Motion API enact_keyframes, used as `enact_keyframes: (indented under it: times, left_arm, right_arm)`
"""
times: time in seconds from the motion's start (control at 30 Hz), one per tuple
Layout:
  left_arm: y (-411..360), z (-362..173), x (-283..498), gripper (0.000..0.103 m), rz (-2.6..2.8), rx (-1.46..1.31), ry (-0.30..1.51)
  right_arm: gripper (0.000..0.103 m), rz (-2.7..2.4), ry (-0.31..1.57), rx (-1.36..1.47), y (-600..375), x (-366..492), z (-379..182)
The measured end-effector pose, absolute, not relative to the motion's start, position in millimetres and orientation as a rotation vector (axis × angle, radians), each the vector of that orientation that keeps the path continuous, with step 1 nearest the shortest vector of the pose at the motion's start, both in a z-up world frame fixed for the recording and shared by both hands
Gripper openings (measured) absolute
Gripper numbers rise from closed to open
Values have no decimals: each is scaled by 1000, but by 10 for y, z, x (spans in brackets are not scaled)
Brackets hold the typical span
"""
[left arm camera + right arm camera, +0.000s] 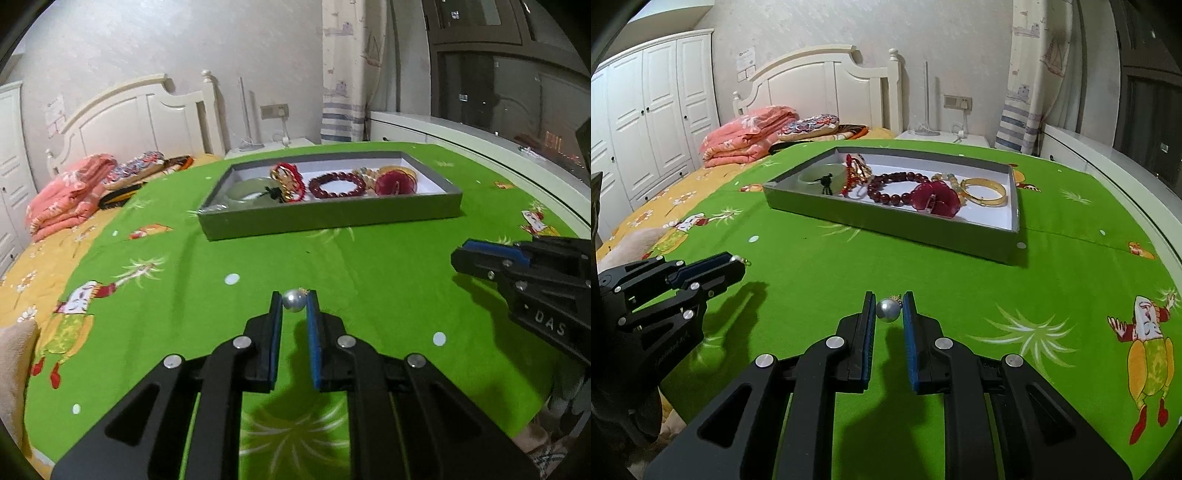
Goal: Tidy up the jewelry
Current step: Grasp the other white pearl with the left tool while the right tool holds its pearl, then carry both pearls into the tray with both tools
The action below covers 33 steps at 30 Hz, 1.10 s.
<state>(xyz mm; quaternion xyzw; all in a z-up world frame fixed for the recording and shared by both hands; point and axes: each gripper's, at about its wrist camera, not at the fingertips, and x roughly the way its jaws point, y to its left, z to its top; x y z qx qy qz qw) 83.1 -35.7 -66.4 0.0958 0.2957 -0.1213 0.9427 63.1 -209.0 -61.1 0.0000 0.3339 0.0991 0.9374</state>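
Left hand-held gripper (pixel 294 301) pinches a round silver-grey pearl earring (pixel 294 301) between its blue-padded fingertips, above the green cartoon-print cloth (pixel 369 266) on the desk. Right hand-held gripper (pixel 889 308) pinches a second, matching pearl earring (pixel 887 310) the same way, on the near side of the shallow grey cardboard tray (pixel 923 236). Inside the tray lie a pale green jade bangle (pixel 822 176), a dark red beaded bracelet (pixel 894 186), a crimson flower ornament (pixel 936 199) and a gold bangle (pixel 984 192). Beyond the tray stands a white bed headboard (pixel 827 81).
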Motion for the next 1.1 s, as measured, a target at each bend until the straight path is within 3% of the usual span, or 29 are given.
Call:
enact_keyframes:
  times: [0.43, 1.1]
  left_arm:
    - [-258, -465, 732, 13, -182, 173, 531]
    - [-309, -124, 1132, 13, -146, 149, 473]
  right_arm:
    - [16, 204, 524, -69, -1852, 417, -374]
    - [16, 148, 484, -65, -1927, 852, -123]
